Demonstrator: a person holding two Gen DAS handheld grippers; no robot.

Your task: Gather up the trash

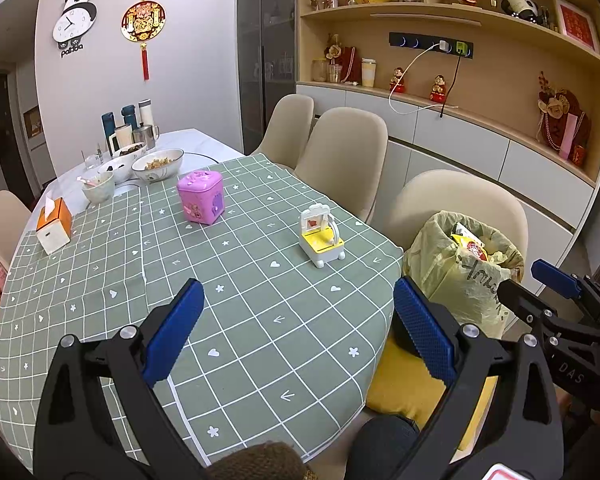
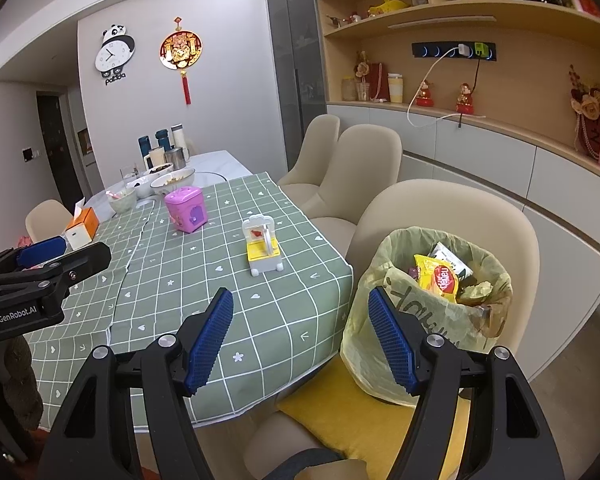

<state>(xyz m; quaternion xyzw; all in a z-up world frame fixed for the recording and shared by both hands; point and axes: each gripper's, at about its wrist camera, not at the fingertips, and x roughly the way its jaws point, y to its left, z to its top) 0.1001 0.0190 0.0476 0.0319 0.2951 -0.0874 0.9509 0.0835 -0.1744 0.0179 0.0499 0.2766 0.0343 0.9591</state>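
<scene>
A trash bin lined with a yellow bag (image 1: pixel 466 276) (image 2: pixel 428 312) stands on a chair seat at the table's right end, holding a yellow snack wrapper (image 2: pixel 438 282) (image 1: pixel 470 246) and other wrappers. My left gripper (image 1: pixel 300 320) hangs open over the green checked tablecloth (image 1: pixel 240 300), nothing between its blue pads. My right gripper (image 2: pixel 300 332) is open too, above the table's corner just left of the bin, and it shows at the right edge of the left wrist view (image 1: pixel 540 284). The left gripper appears at the left edge of the right wrist view (image 2: pixel 56 258).
On the cloth stand a pink toy box (image 1: pixel 200 202) (image 2: pixel 186 208) and a white and yellow toy (image 1: pixel 322 236) (image 2: pixel 262 246). An orange tissue box (image 1: pixel 54 224), bowls (image 1: pixel 158 164) and flasks sit at the far end. Beige chairs (image 1: pixel 344 156) line the right side; a yellow cushion (image 2: pixel 360 424) lies under the bin.
</scene>
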